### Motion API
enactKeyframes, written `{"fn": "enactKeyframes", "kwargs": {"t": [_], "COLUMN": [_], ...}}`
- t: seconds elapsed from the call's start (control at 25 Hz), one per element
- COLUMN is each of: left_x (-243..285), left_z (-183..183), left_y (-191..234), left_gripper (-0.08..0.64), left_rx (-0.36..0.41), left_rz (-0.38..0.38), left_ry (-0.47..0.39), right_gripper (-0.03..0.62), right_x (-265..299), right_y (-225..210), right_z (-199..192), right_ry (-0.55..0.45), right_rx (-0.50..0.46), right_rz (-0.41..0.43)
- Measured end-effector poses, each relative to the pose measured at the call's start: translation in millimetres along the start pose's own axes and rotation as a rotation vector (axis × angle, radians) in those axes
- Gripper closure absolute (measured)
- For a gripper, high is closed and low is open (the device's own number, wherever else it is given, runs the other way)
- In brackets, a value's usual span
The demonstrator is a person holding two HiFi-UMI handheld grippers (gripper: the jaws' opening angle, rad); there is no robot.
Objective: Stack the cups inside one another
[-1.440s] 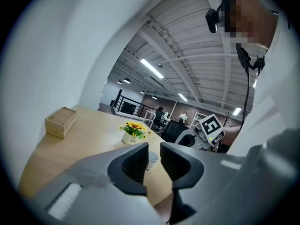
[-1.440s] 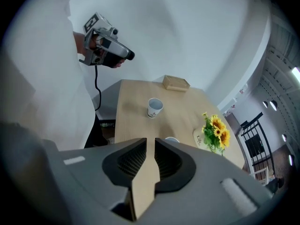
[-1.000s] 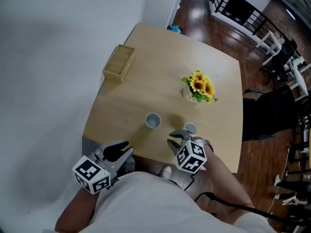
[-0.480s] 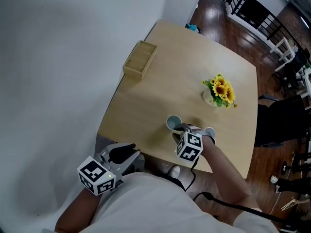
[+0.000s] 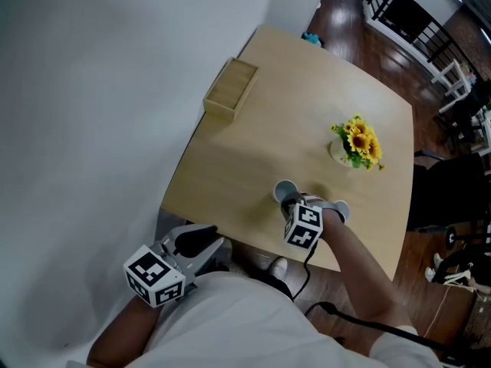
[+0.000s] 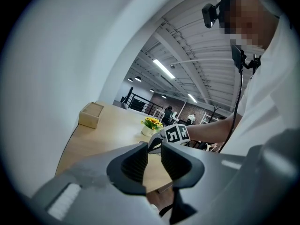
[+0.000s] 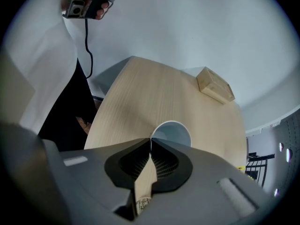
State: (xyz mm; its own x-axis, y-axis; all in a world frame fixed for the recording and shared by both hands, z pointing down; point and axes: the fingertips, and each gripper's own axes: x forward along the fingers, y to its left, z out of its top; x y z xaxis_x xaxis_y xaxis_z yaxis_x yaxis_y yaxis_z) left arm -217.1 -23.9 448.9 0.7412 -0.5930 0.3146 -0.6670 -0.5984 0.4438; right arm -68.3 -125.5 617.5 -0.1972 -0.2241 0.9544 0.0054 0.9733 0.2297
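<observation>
Head view: right claw [image 5: 291, 202] is sitting at the near rim of the pale cup [image 5: 285, 190], which is standing upright near the front edge of the surface [image 5: 245, 152]. A second cup [image 5: 342, 208] is standing near it on the right, partly hidden by the arm. Left claw [image 5: 204, 237] is hanging just off the surface's front edge, well apart from both cups. Left gripper view: its jaws are standing slightly apart, gripping nothing. Right gripper view: jaws are pressing together at the tips, apparently pinching the pale cup's [image 7: 172, 134] rim wall on its left side, with the open mouth lying just beyond the tips. Step in hand is probably lifting this cup for nesting. Doing it well is calling for a firm pinch, a straight-up lift with the cup level, then centring it over the second cup before lowering.
</observation>
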Motion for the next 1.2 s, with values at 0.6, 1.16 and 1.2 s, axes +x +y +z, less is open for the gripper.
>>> {"fn": "enactKeyframes", "kwargs": {"t": [0.6,1.16,1.2], "left_x": [15,78,83], "left_z": [4,21,23], "left_y": [-16,-62,-66], "left_gripper": [0.463,0.463,0.463], "left_rx": [0.024,0.083,0.084], "left_rz": [-0.071,-0.204,-0.210], "left_ry": [0.014,0.042,0.040], "right_gripper": [0.577,0.577,0.577], "right_x": [-51,-130,-134], "right_y": [0,-14,-14], "right_z": [-9,-80,-88], "right_ry": [-0.032,-0.026,-0.023], "right_rx": [0.037,0.151,0.163], "right_rz": [-0.055,-0.135,-0.136]}}
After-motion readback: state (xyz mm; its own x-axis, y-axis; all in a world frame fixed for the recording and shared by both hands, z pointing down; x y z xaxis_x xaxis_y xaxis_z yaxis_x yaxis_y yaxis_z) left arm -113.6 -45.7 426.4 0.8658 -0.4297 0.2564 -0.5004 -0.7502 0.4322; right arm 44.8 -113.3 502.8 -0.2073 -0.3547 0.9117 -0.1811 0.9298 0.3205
